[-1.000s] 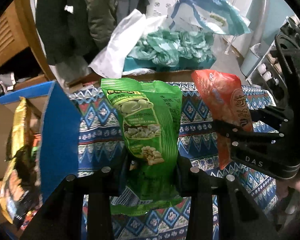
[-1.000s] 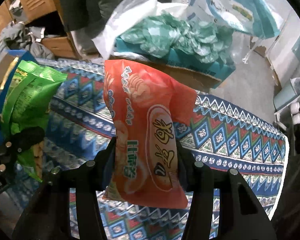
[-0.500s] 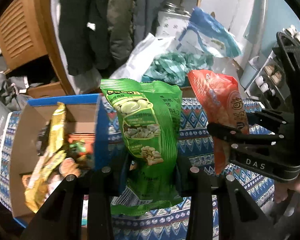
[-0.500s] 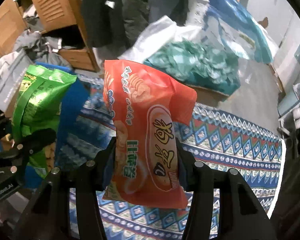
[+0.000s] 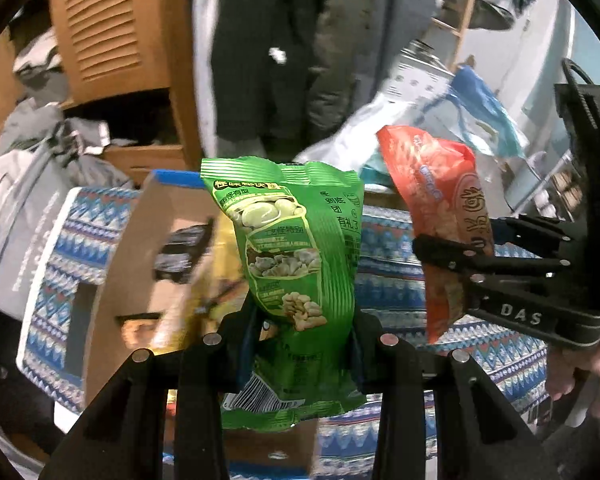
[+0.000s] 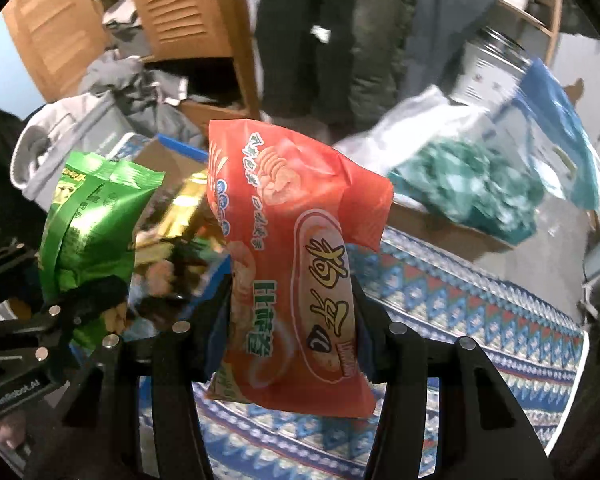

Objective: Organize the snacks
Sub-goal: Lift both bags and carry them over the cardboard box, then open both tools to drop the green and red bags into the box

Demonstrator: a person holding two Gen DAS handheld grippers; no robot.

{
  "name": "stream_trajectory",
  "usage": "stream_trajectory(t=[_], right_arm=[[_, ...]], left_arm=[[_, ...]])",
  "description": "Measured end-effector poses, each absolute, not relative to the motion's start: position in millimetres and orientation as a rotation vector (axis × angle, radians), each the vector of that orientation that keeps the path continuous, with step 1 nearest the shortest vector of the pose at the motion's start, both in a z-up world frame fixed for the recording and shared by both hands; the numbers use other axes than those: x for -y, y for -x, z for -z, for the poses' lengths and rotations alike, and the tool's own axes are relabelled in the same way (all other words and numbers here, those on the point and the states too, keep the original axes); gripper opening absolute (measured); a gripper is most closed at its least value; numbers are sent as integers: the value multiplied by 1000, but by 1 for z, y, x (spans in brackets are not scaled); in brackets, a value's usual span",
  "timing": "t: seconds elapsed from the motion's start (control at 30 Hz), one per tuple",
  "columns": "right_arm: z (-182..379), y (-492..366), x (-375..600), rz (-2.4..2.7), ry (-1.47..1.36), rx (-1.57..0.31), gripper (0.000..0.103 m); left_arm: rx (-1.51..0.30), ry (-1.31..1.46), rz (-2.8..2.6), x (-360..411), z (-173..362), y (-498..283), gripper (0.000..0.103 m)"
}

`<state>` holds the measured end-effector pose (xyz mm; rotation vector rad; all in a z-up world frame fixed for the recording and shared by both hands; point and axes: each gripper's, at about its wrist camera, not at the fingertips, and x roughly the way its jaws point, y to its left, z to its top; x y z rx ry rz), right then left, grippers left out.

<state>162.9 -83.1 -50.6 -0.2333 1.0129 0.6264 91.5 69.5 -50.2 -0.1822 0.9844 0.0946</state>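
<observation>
My left tool [image 5: 304,332] clamps green bag [image 5: 296,264], upright, above open box [image 5: 140,248] of snacks. My right tool [image 6: 292,320] clamps orange bag [image 6: 296,264] just beside, over patterned tabletop [image 6: 480,320].

Below me the tabletop [image 5: 396,292] is covered by a cloth in blue, white and red geometric bands [image 6: 480,312]. At its left end sits an open cardboard box with a blue rim [image 5: 140,240], snack packets [image 5: 204,280] showing inside it, blurred. I cannot tell what lies under the box.
</observation>
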Motion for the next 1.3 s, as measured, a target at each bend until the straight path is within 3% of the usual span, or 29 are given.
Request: stream_trajectory(t=[0.7,0.9,1.3], right_arm=[[65,-159,-35,-762,272,-1113,52],[62,-153,-42,-785,290,-1090,67],[43,-129,-36,-801,288,-1043,70]], left_arm=[[-1044,337,-248,-164,89,-75,38],[-1019,342,-298,-170,85,-67,65],[-973,339,-291,-166,60,-47,71]])
